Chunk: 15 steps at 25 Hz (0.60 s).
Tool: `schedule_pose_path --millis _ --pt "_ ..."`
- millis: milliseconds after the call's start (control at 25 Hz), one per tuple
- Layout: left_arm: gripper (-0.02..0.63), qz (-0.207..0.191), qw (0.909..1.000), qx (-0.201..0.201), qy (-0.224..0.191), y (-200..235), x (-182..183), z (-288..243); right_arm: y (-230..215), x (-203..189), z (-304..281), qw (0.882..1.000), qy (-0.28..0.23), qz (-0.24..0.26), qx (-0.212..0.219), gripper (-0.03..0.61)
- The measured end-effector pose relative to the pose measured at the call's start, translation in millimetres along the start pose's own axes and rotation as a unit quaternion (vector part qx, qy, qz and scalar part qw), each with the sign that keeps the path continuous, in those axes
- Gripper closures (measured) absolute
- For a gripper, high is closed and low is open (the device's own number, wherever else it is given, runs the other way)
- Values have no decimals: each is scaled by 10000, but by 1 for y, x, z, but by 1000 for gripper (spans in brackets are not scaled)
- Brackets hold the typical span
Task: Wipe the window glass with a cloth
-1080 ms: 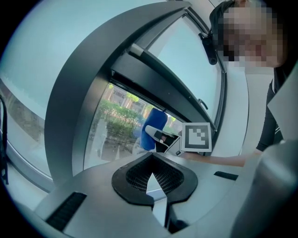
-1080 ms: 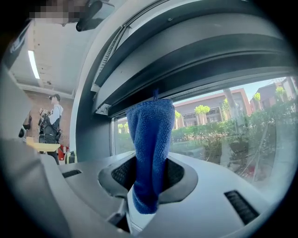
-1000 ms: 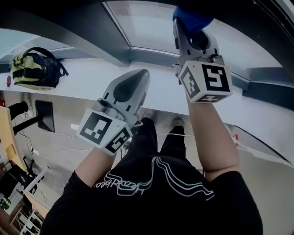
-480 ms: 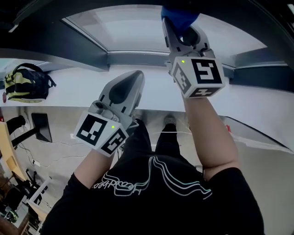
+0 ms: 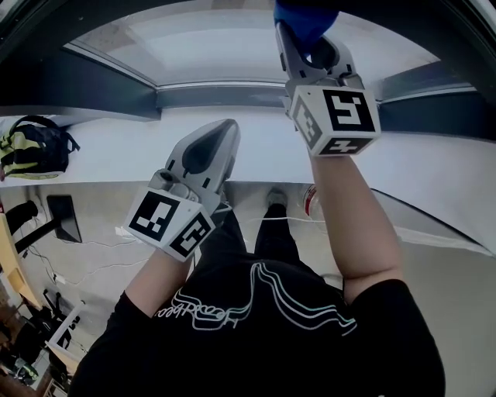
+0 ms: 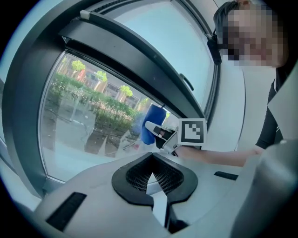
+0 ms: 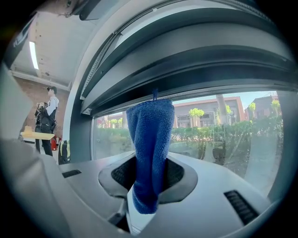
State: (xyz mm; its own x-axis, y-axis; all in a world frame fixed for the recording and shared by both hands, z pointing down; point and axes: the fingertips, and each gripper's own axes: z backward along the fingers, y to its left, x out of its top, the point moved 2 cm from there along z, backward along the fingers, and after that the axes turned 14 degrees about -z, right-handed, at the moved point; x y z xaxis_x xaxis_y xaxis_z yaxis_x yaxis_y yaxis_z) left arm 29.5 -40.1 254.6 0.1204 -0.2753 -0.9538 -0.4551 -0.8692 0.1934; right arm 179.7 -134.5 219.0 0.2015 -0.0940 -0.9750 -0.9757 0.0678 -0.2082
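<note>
In the head view, the right gripper [image 5: 294, 43] is raised to the window glass [image 5: 232, 54] with the blue cloth [image 5: 304, 17] bunched at its tip. The left gripper [image 5: 226, 133] hangs lower, over the white sill [image 5: 116, 155], well apart from the pane.

The left gripper view shows its jaws closed together with nothing between them. Beyond them, the cloth sits low on the pane near the dark frame [image 6: 139, 79]. I cannot tell whether it is actually pressing on the glass.

In the right gripper view, the jaws are clamped on the cloth's lower end, and the rest stands up as a folded strip in front of the glass.

To wipe well, I would lean the strip's flat face onto the pane. I'd sweep in overlapping passes with steady, light pressure, so only cloth meets the glass and never the gripper.
</note>
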Motion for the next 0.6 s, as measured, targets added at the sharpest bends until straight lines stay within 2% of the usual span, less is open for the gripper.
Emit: schedule_pose_path --millis 600 --pt "611 -5 9996 -241 114 -69 -7 -78 -110 9 51 9992 -54 -28 -388 485"
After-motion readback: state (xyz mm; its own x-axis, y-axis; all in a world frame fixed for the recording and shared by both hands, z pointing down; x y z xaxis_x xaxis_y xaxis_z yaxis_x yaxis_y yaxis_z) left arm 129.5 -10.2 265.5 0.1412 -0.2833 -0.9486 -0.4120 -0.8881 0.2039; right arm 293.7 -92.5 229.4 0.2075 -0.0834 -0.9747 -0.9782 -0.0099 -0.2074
